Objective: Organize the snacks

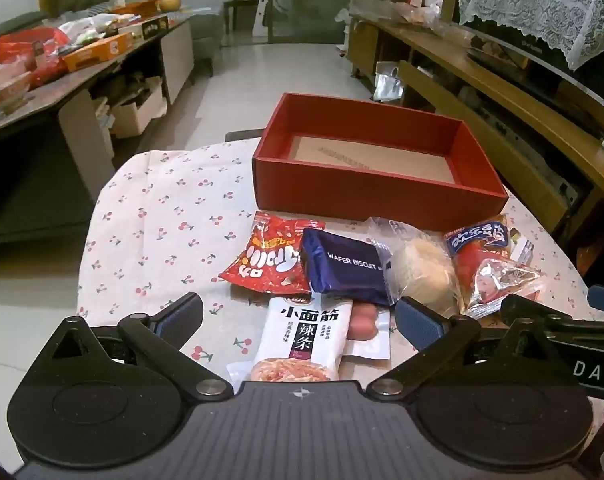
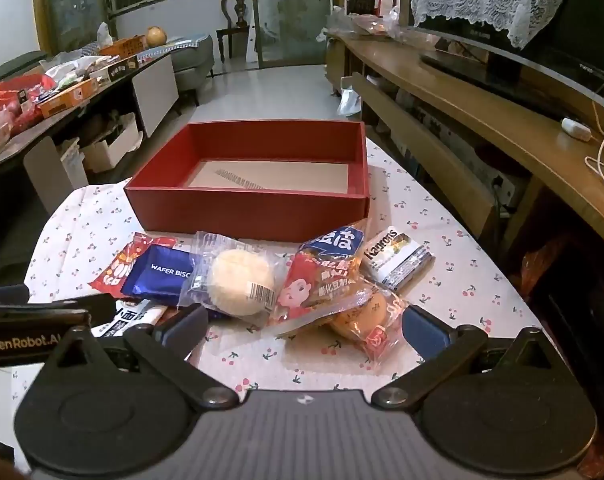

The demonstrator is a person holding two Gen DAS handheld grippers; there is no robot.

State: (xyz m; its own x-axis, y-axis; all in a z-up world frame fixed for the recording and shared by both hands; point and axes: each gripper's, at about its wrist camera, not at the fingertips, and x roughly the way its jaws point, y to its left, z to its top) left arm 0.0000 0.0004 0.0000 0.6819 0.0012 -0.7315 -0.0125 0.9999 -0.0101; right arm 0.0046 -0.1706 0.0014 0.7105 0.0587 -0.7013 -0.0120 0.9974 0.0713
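Left wrist view: left gripper (image 1: 300, 314) fingers spread wide, released, hanging above the white noodle-snack packet (image 1: 302, 338). Beyond it lie the red packet (image 1: 272, 258), the blue wafer biscuit pack (image 1: 347, 266) and a clear-wrapped round pastry (image 1: 421, 276), all on the cherry-print desk (image 1: 162, 220). The red box (image 1: 377, 160) stands behind them.

Right wrist view: right gripper (image 2: 302, 328) fingers likewise released, grasping nothing, over a wrapped orange cake (image 2: 365, 316). A white Kaprons pack (image 2: 395, 258) lies near the box's right corner.
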